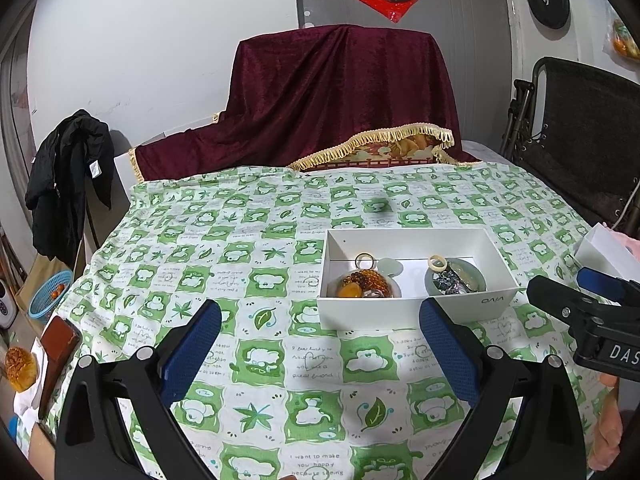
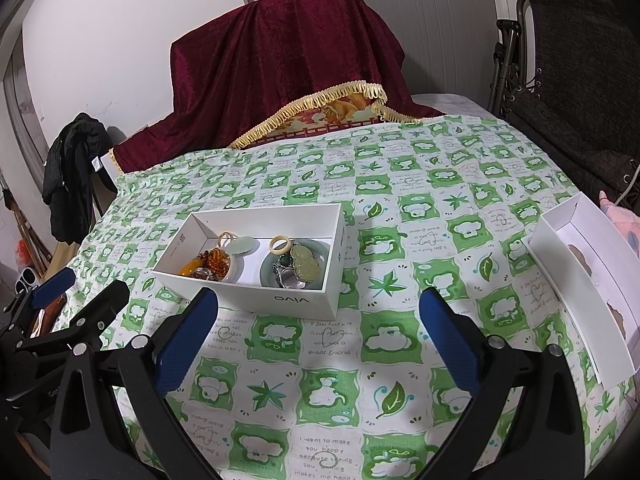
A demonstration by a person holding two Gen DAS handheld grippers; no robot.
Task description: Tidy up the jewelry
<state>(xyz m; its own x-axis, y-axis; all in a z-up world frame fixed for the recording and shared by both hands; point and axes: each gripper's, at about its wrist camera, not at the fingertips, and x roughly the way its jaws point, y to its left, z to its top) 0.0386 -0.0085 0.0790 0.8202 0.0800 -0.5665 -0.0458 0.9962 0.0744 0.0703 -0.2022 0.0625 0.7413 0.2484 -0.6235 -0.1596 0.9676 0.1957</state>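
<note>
Green-and-white printed tablecloth (image 2: 400,240) covered the whole table, with a maroon velvet drape (image 2: 280,60) over something at 12 o'clock. A white open box (image 2: 280,300) sat on the cloth at about 11 o'clock from the right gripper (image 2: 320,320) and 1 o'clock from the left gripper (image 1: 320,332); both grippers hovered over the cloth with jaws spread wide, holding nothing. A second white tray (image 2: 568,280) lay at 3 o'clock in the right wrist view. Inside the box: a white dish (image 2: 236,272) with amber beads (image 2: 218,260), and a green dish (image 2: 268,270) holding a pale gourd pendant (image 2: 304,262) and a cream ring (image 2: 280,245).
</note>
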